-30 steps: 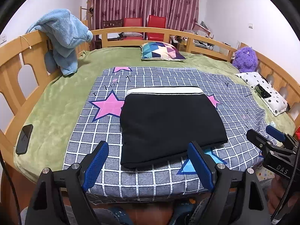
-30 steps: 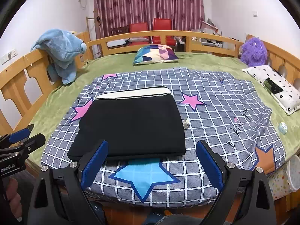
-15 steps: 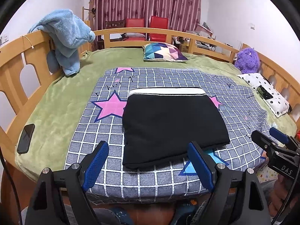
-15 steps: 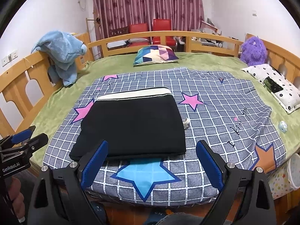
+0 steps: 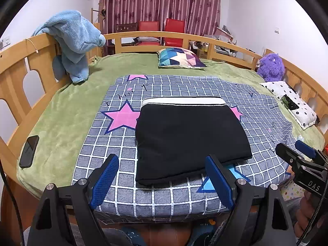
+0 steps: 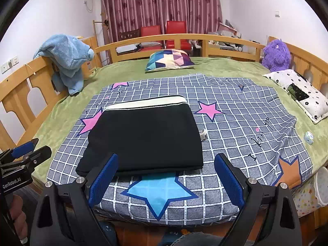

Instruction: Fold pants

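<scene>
Black pants (image 5: 188, 137) with a white waistband lie folded into a flat rectangle on the grey checked star blanket (image 5: 114, 143); they also show in the right wrist view (image 6: 143, 137). My left gripper (image 5: 162, 181) is open and empty, held back from the bed's near edge, in front of the pants. My right gripper (image 6: 167, 181) is open and empty, also in front of the pants. The right gripper shows at the right edge of the left wrist view (image 5: 301, 160); the left gripper shows at the left edge of the right wrist view (image 6: 24, 155).
The bed has a green cover (image 5: 61, 110) and a wooden rail (image 5: 18, 65) around it. A blue plush (image 5: 73, 41) hangs on the rail. A phone (image 5: 29, 151) lies at left. A patterned pillow (image 5: 180, 58), a purple toy (image 5: 270, 67) and a white pillow (image 5: 291, 102) lie beyond.
Both grippers have drawn back slightly from the bed and stayed open. The folded pants have not moved.
</scene>
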Demonstrator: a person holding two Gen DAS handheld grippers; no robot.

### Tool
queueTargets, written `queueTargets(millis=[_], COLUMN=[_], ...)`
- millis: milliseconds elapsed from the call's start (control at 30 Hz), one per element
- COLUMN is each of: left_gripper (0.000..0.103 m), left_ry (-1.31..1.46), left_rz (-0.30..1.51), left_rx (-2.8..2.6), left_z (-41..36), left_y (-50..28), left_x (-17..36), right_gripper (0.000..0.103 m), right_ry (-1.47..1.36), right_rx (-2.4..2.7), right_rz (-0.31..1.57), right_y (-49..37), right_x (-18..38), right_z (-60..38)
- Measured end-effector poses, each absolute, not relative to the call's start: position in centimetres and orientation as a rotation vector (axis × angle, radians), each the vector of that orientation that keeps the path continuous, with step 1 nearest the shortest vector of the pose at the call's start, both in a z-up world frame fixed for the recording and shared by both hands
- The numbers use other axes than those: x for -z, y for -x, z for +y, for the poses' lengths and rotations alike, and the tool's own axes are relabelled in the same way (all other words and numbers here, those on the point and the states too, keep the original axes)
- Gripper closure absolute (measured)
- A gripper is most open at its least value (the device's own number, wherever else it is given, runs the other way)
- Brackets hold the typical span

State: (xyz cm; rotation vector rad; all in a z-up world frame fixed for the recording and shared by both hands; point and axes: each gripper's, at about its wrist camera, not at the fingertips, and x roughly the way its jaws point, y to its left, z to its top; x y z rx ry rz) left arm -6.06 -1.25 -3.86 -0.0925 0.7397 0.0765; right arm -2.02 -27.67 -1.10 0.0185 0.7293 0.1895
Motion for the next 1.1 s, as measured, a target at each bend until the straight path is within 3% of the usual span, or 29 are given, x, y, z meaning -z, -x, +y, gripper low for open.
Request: queueTargets(millis=[1100], left_gripper=[0.018], left_ry=[0.099], left_rz=[0.738], left_rx=[-0.072], left_z=[-1.45], left_y=[6.11], left_x=[3.67], right_gripper=[0.009], right_ry=[-0.031], right_rx=[-0.184], right_rz=[0.729], right_y=[2.11], right_x=[1.12], right_z=[-27.52])
